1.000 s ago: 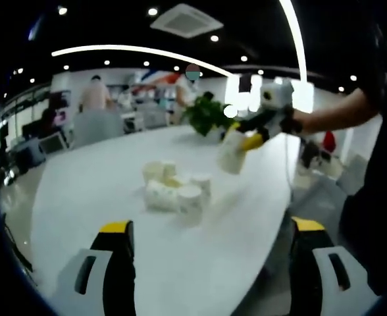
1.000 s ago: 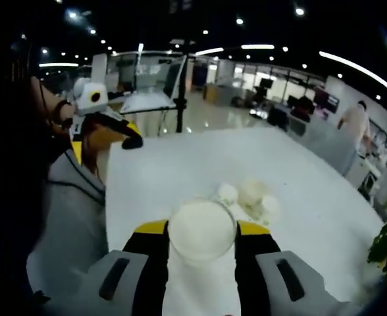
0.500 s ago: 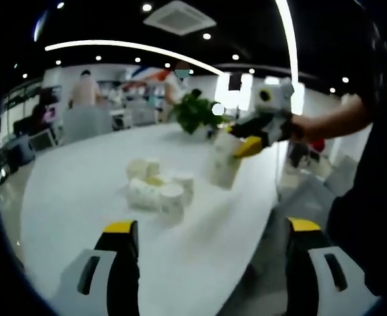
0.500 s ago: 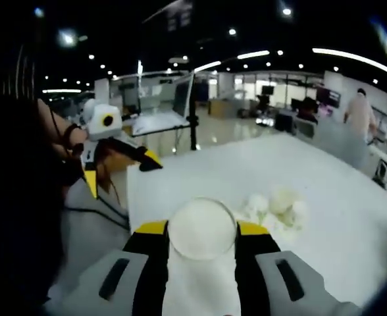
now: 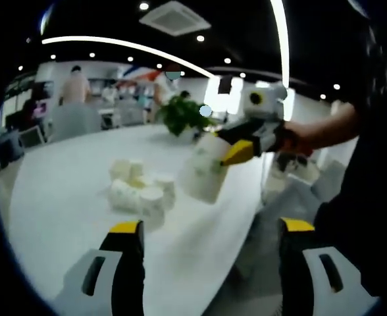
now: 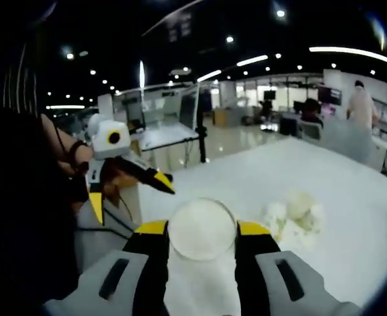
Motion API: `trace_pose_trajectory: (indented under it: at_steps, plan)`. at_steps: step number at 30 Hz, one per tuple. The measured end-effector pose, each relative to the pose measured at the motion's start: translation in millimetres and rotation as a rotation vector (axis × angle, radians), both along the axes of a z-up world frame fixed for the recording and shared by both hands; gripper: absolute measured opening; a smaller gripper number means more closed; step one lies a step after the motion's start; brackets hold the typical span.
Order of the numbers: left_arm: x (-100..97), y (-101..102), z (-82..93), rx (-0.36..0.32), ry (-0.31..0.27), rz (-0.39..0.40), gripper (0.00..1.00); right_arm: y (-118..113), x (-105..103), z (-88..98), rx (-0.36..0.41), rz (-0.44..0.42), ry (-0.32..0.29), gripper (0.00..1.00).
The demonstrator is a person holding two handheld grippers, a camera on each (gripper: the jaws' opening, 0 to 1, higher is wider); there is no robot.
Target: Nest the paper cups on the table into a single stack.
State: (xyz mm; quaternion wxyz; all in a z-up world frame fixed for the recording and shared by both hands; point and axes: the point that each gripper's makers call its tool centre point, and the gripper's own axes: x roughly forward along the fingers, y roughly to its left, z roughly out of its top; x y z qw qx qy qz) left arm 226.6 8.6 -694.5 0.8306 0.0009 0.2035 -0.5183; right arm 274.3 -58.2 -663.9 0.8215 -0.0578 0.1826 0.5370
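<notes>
A cluster of several white paper cups [image 5: 137,188] lies on the white table [image 5: 62,197]; in the right gripper view the same cluster [image 6: 297,210] sits right of centre. My right gripper [image 6: 202,232] is shut on a white paper cup [image 6: 202,229], whose bottom faces the camera. In the left gripper view that gripper [image 5: 230,150] comes in from the right, holding the cup [image 5: 202,172] in the air right of the cluster. My left gripper [image 5: 206,230] is open with nothing between its jaws, and it appears in the right gripper view [image 6: 131,191] at the left, off the table's end.
A potted green plant [image 5: 180,115] stands at the far side of the table. People stand and sit in the background office. The table's near edge [image 5: 236,217] runs beside grey floor. The holder's dark sleeve [image 5: 371,164] is at the right.
The held cup and right gripper have moved nearer the left gripper and lower in its view. The left gripper looms larger in the right gripper view. Both cameras shifted.
</notes>
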Motion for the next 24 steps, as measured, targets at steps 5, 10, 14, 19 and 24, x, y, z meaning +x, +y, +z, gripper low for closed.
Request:
trace_pose_trajectory:
  at_steps: [5,10,14,19,24]
  plan:
    - [-3.1,-6.8,4.5,-0.018,0.002,-0.023,0.79,18.0,-6.0,6.0,0.048,0.024,0.011,0.35]
    - [-5.3,-11.6,5.6,-0.023,0.016,-0.045,0.77,29.0,-6.6,7.3,0.085,0.027,0.027,0.35]
    - [-7.9,-14.8,6.8,-0.038,0.033,-0.061,0.72,34.5,-4.7,11.2,0.129,0.017,0.047,0.35]
    - [-7.4,-18.6,10.6,-0.061,0.039,-0.070,0.70,39.0,-3.2,9.2,0.154,0.012,0.067,0.35]
    - [-0.4,-16.6,17.3,-0.100,0.057,-0.045,0.68,36.5,-3.2,12.5,0.203,-0.001,0.091,0.35]
